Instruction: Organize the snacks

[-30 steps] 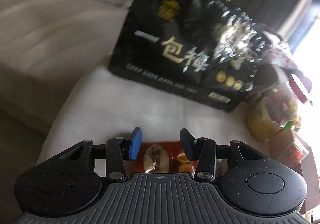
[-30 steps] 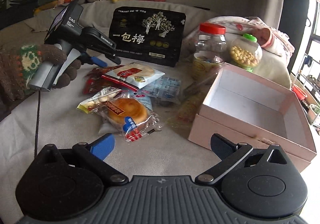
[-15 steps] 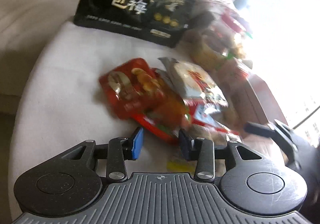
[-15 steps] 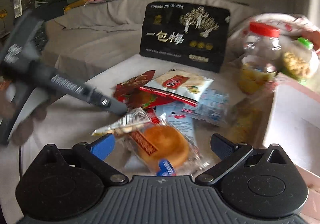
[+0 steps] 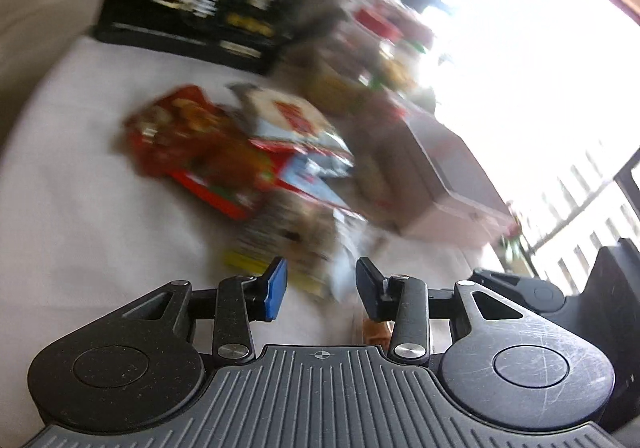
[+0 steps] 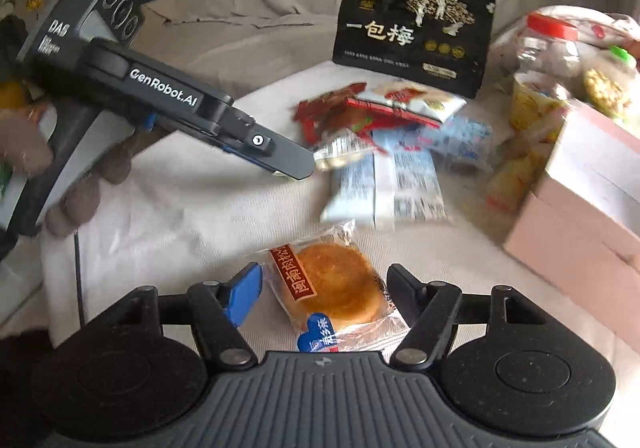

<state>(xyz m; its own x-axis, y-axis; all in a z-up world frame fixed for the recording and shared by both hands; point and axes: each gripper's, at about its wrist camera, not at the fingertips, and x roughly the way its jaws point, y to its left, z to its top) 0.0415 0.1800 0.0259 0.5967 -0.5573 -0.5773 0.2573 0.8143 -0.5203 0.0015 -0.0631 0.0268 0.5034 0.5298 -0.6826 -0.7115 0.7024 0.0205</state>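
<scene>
My right tool [image 6: 324,294] is closing around the wrapped round pastry [image 6: 334,288], which lies on the white cloth [image 6: 180,219] between its pads, not yet pinched. My left tool [image 5: 320,284] stands narrowly open over blurred snack packets [image 5: 288,244], holding nothing, and the pink box [image 6: 580,224] sits at three o'clock.

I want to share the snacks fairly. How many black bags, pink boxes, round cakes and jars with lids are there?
Black bag: 1
Pink box: 1
Round cake: 1
Jars with lids: 2
Total: 5
</scene>
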